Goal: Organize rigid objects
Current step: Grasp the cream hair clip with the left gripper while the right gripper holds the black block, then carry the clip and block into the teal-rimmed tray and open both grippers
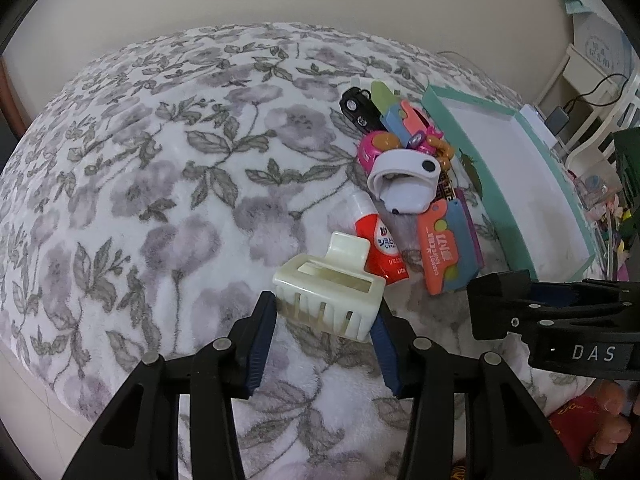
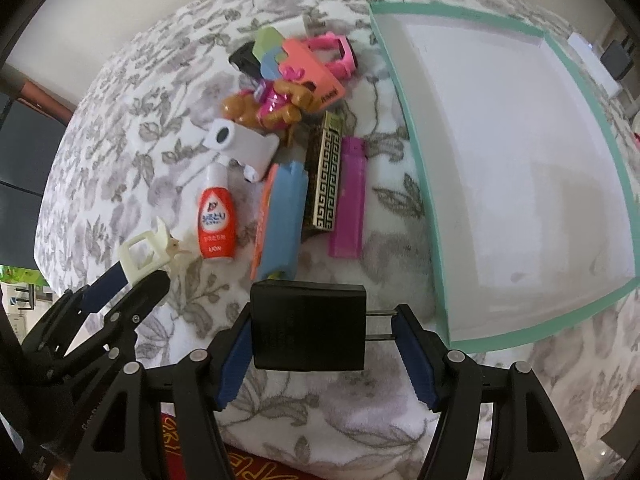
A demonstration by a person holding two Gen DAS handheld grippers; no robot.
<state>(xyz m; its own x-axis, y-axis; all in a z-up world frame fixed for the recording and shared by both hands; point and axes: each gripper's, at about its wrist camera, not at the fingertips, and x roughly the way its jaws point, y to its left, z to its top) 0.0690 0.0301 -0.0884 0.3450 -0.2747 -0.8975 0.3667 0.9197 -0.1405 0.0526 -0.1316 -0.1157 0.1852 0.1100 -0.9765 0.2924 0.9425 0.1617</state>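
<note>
So the left hand-held gripper has its blue pads clamped on a cream hair claw clip, held just over the floral blanket. The right hand-held gripper is squeezing a black plug adapter between its pads, prongs pointing right against the right pad, close to the near left corner of the teal tray. The tray's white inside looks bare. Left of the tray there's a jumble on the blanket: red and white bottle, blue and orange toy knife, gold-patterned lighter, purple lighter, a white clip thing, and pink toys farther back.
</note>
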